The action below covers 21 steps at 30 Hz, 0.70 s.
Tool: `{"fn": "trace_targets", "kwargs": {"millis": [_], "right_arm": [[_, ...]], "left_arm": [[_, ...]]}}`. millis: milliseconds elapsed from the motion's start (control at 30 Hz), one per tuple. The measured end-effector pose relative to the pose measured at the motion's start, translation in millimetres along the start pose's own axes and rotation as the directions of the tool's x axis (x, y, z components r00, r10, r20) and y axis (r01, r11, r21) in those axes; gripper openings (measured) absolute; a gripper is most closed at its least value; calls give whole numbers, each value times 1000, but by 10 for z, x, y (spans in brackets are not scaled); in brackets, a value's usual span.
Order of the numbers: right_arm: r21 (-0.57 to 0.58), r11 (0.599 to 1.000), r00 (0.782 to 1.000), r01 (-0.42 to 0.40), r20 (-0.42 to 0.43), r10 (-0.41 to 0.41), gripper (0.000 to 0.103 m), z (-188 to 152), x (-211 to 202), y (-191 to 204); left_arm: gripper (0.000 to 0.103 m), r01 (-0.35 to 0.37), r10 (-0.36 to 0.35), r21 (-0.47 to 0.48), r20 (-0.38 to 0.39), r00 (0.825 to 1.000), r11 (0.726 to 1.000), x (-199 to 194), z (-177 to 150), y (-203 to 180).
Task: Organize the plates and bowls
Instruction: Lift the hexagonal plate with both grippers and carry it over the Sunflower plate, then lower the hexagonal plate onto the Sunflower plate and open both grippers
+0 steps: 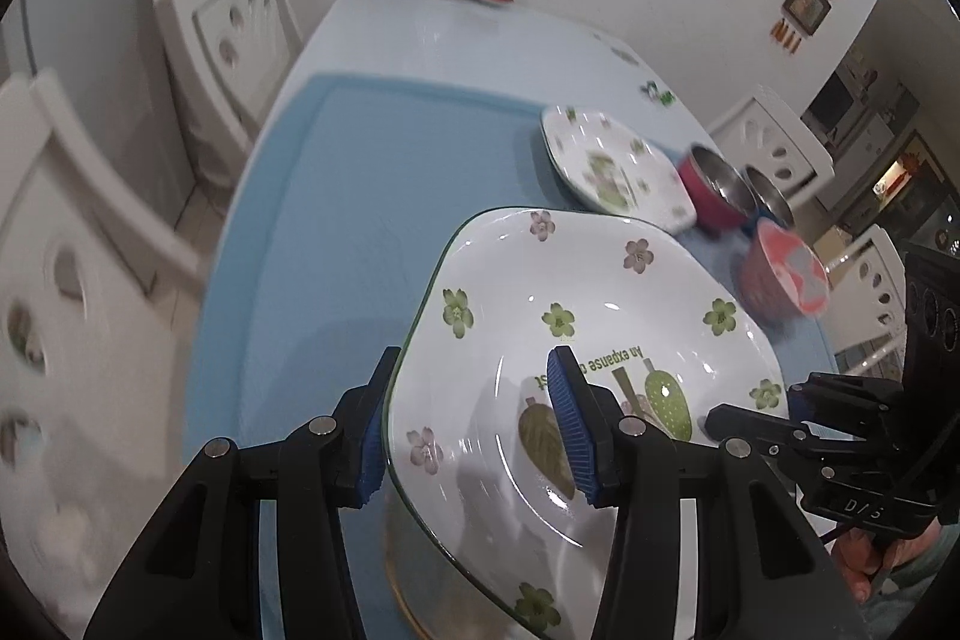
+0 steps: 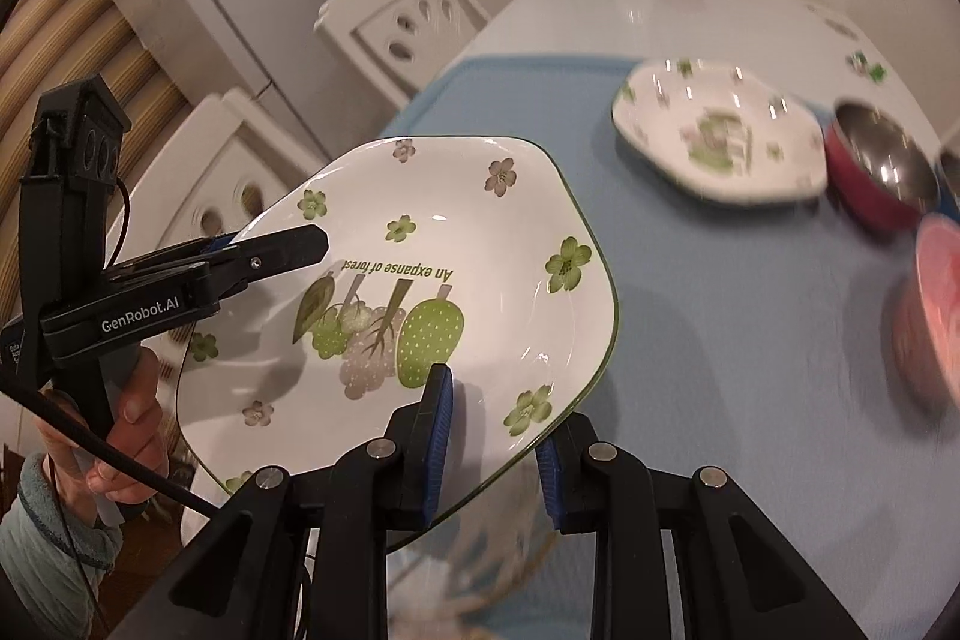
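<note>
Both tongs hold one big white plate with green and pink flowers and green words [image 1: 588, 340]. Left tongs [image 1: 474, 430] pinch its left rim, one pad on top and one under. Right tongs [image 2: 492, 436] pinch the near right rim the same way, squeezed almost shut. The plate hangs in the air, tipped a bit, over the near end of the worktop with the blue mat [image 1: 360, 196].

Now from big to small. Second comes another white flowered plate of the same kind [image 2: 720, 136], lying flat on the mat, far from the held one. Next to it stands a dark red bowl with a shiny metal inside [image 2: 876, 172]. Just behind it peeks another shiny metal bowl [image 1: 771, 190], mostly hidden. Closer to us sits a pink bowl [image 1: 786, 280], blurry.

I think the job is only partly done. No plate is on another plate yet, and the bowls stand apart. The held plate likely goes on its twin. After that the bowls still need stacking.
</note>
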State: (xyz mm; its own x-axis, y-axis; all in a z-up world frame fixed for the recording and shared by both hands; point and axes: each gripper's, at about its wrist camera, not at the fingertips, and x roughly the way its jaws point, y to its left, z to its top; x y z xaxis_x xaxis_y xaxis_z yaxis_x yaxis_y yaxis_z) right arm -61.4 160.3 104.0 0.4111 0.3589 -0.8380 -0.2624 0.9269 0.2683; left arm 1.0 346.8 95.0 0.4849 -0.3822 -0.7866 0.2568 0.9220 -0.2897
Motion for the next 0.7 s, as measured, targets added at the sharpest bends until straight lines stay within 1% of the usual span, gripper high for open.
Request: {"fn": "trace_targets", "kwargs": {"millis": [133,267,467,600,700], "right_arm": [[10,1000,999,-7,-49,7,25,-370,-41,-8],[16,1000,997,-5,-79,6,25,-578,-45,2],[25,1000,993,2,-119,1,25,-763,36,29],[50,999,991,-7,-130,14,25,-804,73,11],[62,998,990,-10,-137,18,25,-842,103,23]], "left_arm": [[45,13,-14,-29,-35,999,999,-33,-312,-67],[45,16,-19,-52,-65,998,999,-46,-566,-115],[45,10,-15,-62,-93,996,998,-2,-743,-100],[45,17,-23,-60,-96,995,998,19,-763,-79],[44,10,-15,-45,-109,994,999,66,-767,-75]]}}
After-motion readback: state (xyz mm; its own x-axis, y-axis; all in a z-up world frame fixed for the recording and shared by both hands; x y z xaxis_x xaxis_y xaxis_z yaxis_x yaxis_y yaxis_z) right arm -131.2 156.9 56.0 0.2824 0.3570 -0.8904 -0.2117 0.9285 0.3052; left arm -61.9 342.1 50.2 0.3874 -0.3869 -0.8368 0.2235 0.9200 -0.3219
